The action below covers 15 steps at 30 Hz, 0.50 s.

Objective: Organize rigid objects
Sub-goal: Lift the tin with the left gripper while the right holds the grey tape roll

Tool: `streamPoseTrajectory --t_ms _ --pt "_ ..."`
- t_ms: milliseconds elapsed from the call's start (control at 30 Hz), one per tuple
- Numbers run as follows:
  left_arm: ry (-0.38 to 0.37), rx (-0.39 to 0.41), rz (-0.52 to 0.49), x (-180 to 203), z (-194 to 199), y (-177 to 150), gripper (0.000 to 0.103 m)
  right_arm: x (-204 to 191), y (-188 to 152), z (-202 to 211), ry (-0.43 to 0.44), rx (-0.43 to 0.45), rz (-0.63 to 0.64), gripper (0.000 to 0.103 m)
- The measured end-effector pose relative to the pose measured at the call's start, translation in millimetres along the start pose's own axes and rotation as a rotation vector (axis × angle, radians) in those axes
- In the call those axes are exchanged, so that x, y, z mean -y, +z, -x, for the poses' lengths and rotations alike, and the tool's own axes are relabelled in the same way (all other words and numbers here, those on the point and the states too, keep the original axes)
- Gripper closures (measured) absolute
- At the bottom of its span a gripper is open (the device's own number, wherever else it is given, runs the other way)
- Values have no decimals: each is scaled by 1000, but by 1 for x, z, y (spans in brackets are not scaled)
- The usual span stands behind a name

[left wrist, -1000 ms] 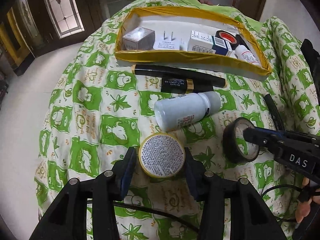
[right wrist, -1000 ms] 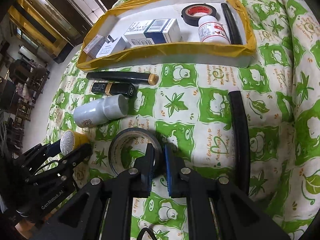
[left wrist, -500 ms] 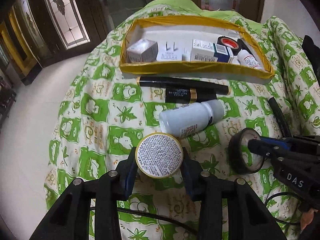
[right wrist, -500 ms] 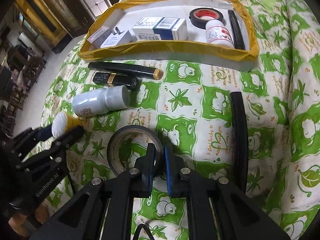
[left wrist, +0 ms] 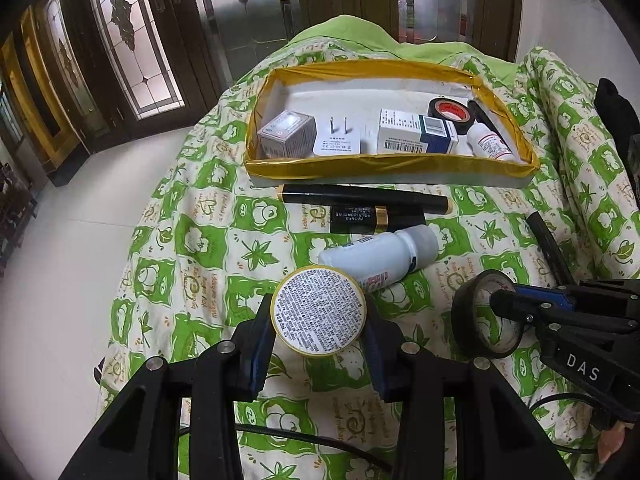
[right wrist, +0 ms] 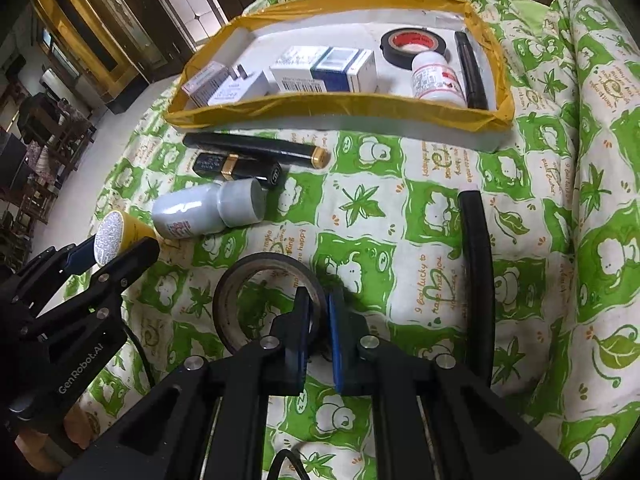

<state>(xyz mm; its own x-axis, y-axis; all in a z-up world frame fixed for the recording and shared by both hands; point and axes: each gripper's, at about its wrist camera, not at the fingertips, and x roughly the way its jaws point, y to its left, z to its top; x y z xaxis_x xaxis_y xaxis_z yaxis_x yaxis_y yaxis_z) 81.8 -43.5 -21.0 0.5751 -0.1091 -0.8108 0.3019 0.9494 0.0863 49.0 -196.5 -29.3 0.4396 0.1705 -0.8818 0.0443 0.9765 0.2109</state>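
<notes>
A round yellow tin [left wrist: 319,311] with a printed label hangs above the green-and-white cloth, and my left gripper [left wrist: 319,317] is shut on its sides. In the right wrist view the tin [right wrist: 120,230] shows at the left edge in the left gripper [right wrist: 114,248]. My right gripper [right wrist: 318,300] is shut on the wall of a black tape roll [right wrist: 260,263], one finger inside the ring and one outside. The same roll [left wrist: 466,332] stands tilted up at the right, held by the right gripper [left wrist: 498,302]. A yellow-rimmed tray [left wrist: 360,166] lies further back.
Between grippers and tray [right wrist: 320,106] lie a white bottle [left wrist: 376,252], a black lipstick [left wrist: 376,218] and a long black pen [left wrist: 360,199]. A black marker [right wrist: 476,248] lies to the right. The tray holds boxes, a plug, a red-cored tape roll, a small bottle.
The left jaws closed on the yellow tin and raised it off the cloth. The black tape roll tipped up off the cloth in the shut right gripper.
</notes>
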Motion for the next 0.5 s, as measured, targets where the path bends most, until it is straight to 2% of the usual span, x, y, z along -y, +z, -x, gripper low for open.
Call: streamPoseTrajectory --t_ms 500 --pt "0 4 3 0 2 0 61 12 1 19 27 41 -42 94"
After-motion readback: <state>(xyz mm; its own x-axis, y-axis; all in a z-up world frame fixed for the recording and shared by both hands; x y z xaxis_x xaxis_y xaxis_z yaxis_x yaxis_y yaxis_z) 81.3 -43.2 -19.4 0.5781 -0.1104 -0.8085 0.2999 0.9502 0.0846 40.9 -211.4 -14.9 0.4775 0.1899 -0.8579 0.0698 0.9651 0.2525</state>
